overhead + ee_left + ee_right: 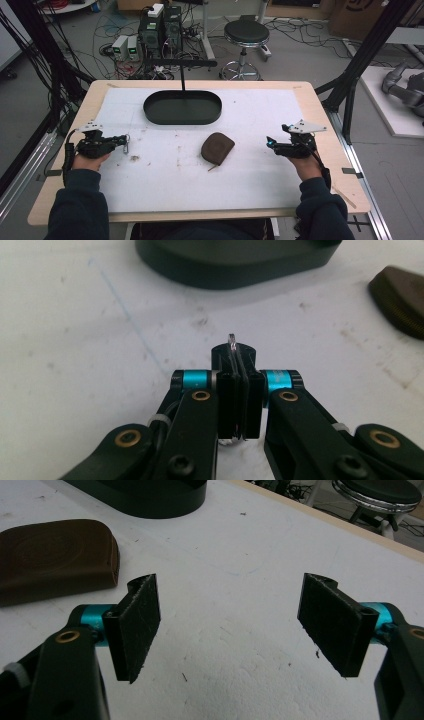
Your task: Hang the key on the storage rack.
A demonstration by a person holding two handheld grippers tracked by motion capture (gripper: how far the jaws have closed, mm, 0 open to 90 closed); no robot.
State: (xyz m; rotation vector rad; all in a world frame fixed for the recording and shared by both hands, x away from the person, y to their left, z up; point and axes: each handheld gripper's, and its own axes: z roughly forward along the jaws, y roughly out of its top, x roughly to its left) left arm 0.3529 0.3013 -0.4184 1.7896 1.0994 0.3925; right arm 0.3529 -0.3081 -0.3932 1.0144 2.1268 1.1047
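The left claw (240,390) was clamped tight on a small metal ring (233,340), held just above the white sheet at the desk's (320,115) left side. The right claw (230,625) stood wide open and empty at the right. Between them lay a brown pouch (217,148), near the black oval tray (182,107).

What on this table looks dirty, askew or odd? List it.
The white mat has brown stains and crumbs, mostly left of the brown pouch. The pouch lies askew in front of the black tray. The left claw is shut on a thin metal clip; the right claw is open.
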